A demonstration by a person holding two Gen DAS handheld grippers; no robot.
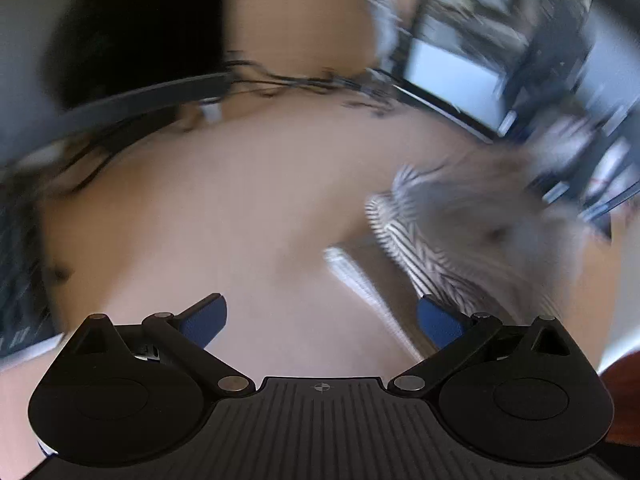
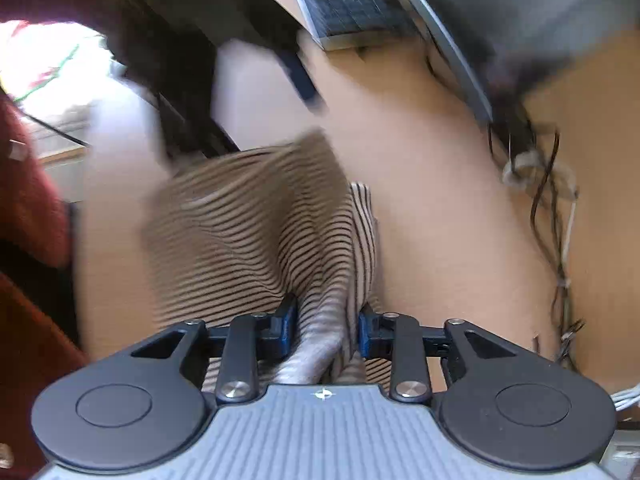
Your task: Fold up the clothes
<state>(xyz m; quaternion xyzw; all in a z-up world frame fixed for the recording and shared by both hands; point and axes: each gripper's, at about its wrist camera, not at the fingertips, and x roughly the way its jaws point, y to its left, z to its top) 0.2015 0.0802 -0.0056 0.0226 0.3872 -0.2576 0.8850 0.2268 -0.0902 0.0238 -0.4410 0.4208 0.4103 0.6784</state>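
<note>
the right tongs [image 2: 327, 330] at the bottom centre of the right wrist view stand narrow, with a bunched ridge of the striped garment [image 2: 256, 232] between the blue pads; the cloth fills the gap and seems gripped, so i judge it held rather than merely lying there. from the pads the garment fans up and left in loose, blurred folds, hanging or dragging over the pale wooden table [image 2: 440, 220], with a laptop [image 2: 348, 4] at the upper edge and a tangle of cables [image 2: 540, 184] at the right. the left tongs [image 1: 322, 320] at the bottom of the left wrist view stand wide with nothing between them, only bare table [image 1: 220, 208] ahead; the striped garment [image 1: 432, 232] sits as a crumpled, blurred heap at the right of that frame, just past the right pad. no flat fold or straight edge shows anywhere, so the folding looks barely begun: the garment has yet to be spread out, squared and folded over.
</note>
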